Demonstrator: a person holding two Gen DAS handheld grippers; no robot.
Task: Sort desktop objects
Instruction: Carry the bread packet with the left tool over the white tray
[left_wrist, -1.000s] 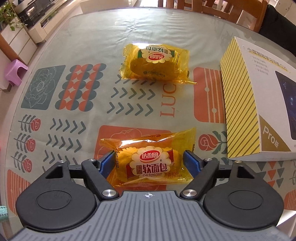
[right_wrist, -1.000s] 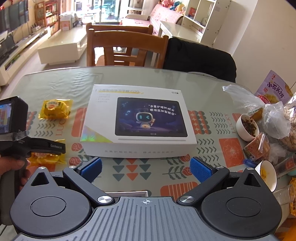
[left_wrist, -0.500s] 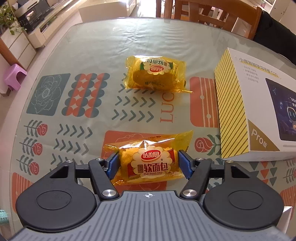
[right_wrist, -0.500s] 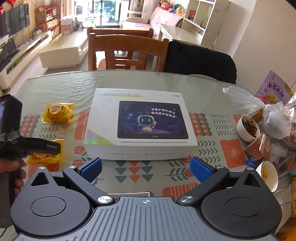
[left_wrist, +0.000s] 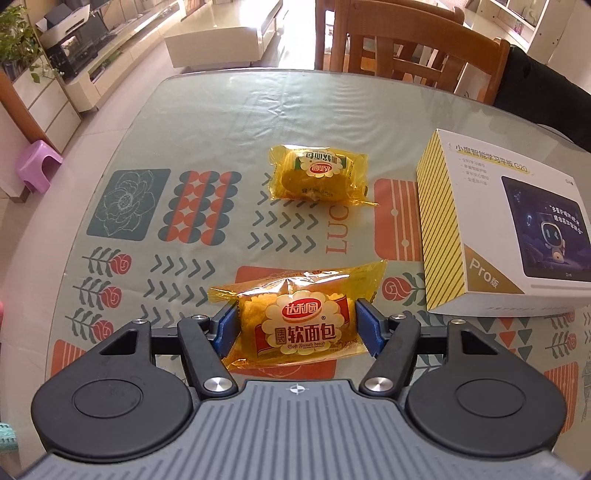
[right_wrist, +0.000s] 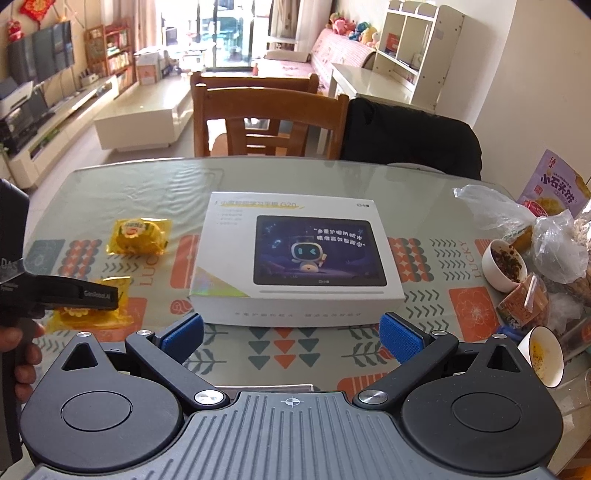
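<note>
My left gripper (left_wrist: 297, 326) is shut on a yellow soft-bread packet (left_wrist: 299, 321), its blue pads pressing both sides, held a little above the table. A second yellow bread packet (left_wrist: 317, 177) lies flat farther ahead on the patterned tablecloth. A white tablet box (left_wrist: 506, 225) lies to the right. In the right wrist view my right gripper (right_wrist: 291, 338) is open and holds nothing, just in front of the tablet box (right_wrist: 295, 258). The left gripper's body (right_wrist: 70, 293) covers much of the held packet (right_wrist: 92, 315); the other packet (right_wrist: 138, 236) lies beyond it.
At the table's right side are plastic bags (right_wrist: 554, 240), a purple snack pouch (right_wrist: 557, 184), a white bowl of dark food (right_wrist: 504, 264) and another bowl (right_wrist: 543, 356). Wooden chairs (right_wrist: 269, 122) stand beyond the far edge. A hand (right_wrist: 22, 354) holds the left gripper.
My left gripper has closed on the near bread packet and lifted it and drawn back from the table. The right gripper stayed open and rose a little.
</note>
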